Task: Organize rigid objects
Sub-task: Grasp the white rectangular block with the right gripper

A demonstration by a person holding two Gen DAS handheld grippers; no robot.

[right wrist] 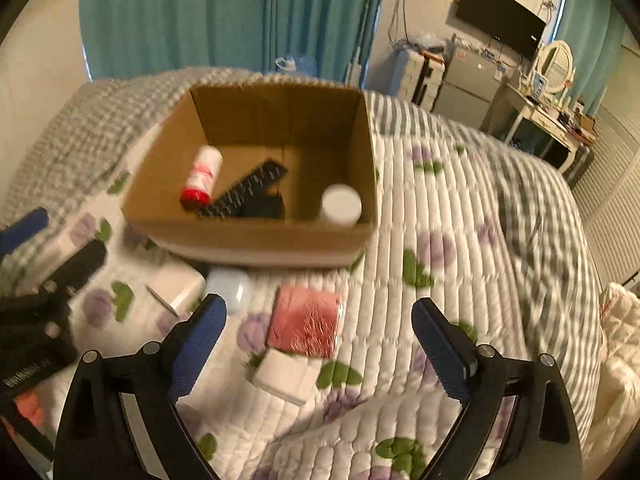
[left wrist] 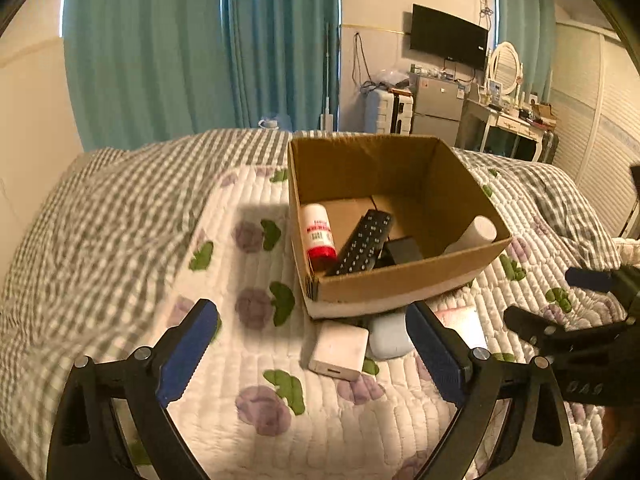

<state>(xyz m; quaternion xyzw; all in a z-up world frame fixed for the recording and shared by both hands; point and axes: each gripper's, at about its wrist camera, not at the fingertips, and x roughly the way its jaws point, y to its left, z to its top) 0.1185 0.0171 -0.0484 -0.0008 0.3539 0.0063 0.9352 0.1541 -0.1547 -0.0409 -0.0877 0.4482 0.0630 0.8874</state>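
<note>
A cardboard box point(left wrist: 400, 284) point(right wrist: 248, 236) stands on the bed. It holds a red-and-white bottle point(left wrist: 318, 236) point(right wrist: 202, 176), a black remote point(left wrist: 364, 242) point(right wrist: 244, 194), a black block point(left wrist: 404, 250) and a white jar point(left wrist: 478, 232) point(right wrist: 341, 204). In front of the box lie a white adapter point(left wrist: 340, 350) point(right wrist: 180, 284), a pale blue case point(left wrist: 390, 336) point(right wrist: 230, 284), a pink packet point(right wrist: 306, 322) and a white box point(right wrist: 286, 376). My left gripper point(left wrist: 312, 344) is open above the adapter. My right gripper point(right wrist: 320, 344) is open above the pink packet.
The bed has a floral quilt point(left wrist: 256, 360) and a grey checked blanket point(left wrist: 100, 220). Teal curtains point(left wrist: 200, 48) hang behind. A TV point(left wrist: 448, 36), a small fridge point(left wrist: 438, 104) and a dresser point(left wrist: 508, 124) stand at the back right.
</note>
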